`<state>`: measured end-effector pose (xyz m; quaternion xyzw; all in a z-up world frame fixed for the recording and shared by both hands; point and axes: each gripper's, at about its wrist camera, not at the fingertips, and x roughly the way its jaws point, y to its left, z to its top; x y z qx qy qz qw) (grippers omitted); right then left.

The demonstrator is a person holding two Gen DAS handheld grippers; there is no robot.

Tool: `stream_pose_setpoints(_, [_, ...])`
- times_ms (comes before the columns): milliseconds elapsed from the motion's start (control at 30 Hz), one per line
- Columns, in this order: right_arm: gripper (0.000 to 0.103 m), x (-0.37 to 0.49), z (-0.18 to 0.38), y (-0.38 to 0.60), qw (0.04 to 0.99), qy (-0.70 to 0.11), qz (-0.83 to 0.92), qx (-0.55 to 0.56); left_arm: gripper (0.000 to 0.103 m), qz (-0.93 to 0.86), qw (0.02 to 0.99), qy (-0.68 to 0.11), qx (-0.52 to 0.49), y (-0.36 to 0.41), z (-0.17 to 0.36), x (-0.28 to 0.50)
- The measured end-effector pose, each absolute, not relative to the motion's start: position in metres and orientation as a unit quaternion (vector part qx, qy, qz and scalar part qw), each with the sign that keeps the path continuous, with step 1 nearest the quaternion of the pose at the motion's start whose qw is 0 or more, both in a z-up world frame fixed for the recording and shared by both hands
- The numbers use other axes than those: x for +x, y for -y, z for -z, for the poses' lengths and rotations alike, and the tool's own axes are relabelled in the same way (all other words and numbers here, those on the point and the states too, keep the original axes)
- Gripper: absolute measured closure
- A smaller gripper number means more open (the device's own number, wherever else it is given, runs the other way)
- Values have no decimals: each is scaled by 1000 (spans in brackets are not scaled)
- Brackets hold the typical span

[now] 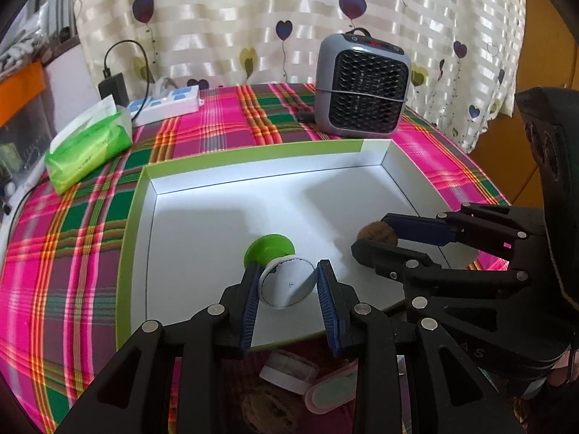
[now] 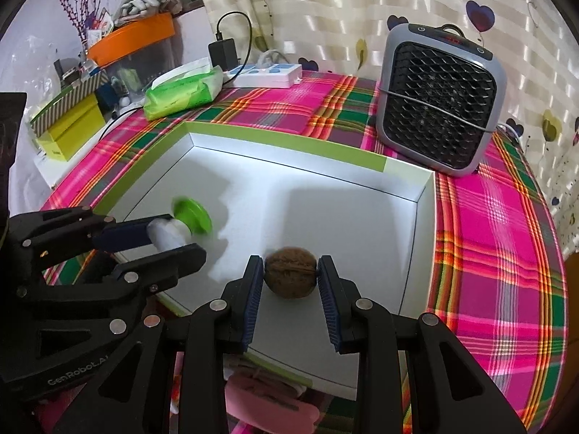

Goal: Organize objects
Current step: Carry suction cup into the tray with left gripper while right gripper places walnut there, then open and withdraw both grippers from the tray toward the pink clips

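At lower centre, the left gripper (image 1: 287, 282) clamped a white bottle with a green cap (image 1: 277, 267), and the right gripper (image 2: 289, 276) pinched a walnut (image 2: 289, 276). Both hung low over the white box (image 2: 362, 224), apparently to set these 2 items inside.

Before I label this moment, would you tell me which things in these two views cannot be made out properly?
- Items on the cloth near the tray: left wrist view, largely hidden by the left gripper.
- Pink item: right wrist view, largely covered by the right gripper.
- Green-capped bottle: blurred in the right wrist view.
- Walnut: left wrist view, partly hidden by the right gripper's fingers.
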<state>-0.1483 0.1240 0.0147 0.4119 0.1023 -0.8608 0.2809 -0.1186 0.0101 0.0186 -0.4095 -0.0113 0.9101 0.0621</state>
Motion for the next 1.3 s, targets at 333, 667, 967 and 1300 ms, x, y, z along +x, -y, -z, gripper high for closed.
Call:
stream_pose_setpoints(333, [66, -143, -23, -128, 278, -99, 870, 396, 75, -915, 65, 22, -397, -9, -28, -112])
stream_pose_setpoints(667, [62, -114, -44, -131, 281, -97, 882, 366, 75, -924, 63, 25, -375, -11, -45, -84])
stream_pose_setpoints(967, [62, -82, -52, -139, 284, -88, 888, 352, 75, -929, 70, 26, -361, -16, -53, -51])
stream_pose_setpoints(1300, [62, -55, -51, -144, 294, -83, 887, 348, 75, -932, 74, 23, -354, -21, -53, -20])
